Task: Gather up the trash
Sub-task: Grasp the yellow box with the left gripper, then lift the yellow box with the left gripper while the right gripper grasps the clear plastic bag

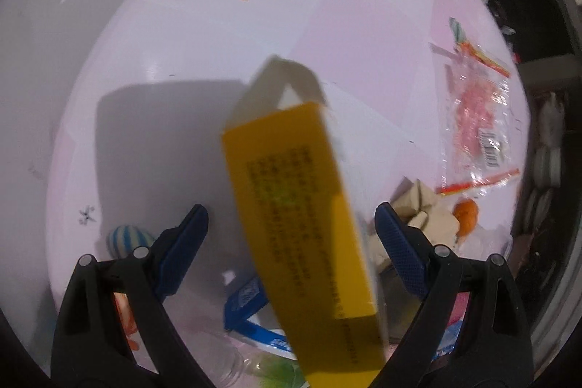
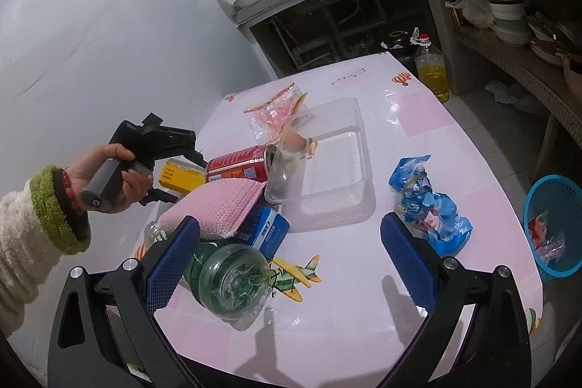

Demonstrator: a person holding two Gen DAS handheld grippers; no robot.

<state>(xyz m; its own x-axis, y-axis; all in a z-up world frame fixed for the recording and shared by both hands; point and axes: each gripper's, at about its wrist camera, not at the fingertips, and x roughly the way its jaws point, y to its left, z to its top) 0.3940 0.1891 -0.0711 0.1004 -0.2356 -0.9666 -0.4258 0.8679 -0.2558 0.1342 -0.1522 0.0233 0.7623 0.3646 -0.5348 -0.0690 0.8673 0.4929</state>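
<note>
Yellow box (image 1: pixel 302 228): sits between the left claw (image 1: pixel 291 235) fingers, open flap end pointing away from the camera, image motion-blurred. Both blue pads (image 1: pixel 182 246) stand clear of the box sides, so the left claw is spread and not pinching it; cannot tell what supports the box. In the right wrist view the same box (image 2: pixel 178 175) shows as a yellow end just past the left claw body, beside the red can (image 2: pixel 242 164).

Right claw (image 2: pixel 291 260): spread wide, nothing between the pads, hovering over the pink worktop (image 2: pixel 363 315).

Trash pile on the worktop, near the right claw's left pad:
- green plastic bottle (image 2: pixel 227 279) lying on its side, base toward the camera
- pink sponge (image 2: pixel 214 208) resting on a blue carton (image 2: pixel 265 231)
- red can on its side, mouth against the clear plastic container (image 2: pixel 327 177)

Further out: clear bag with pink contents (image 2: pixel 274 113) behind the container, crumpled blue wrapper (image 2: pixel 429 206) to the right near the worktop edge. Blue basket (image 2: pixel 554 224) on the floor beyond that edge, some wrappers inside.

Left hand (image 2: pixel 109 177) grips the left claw handle.
</note>
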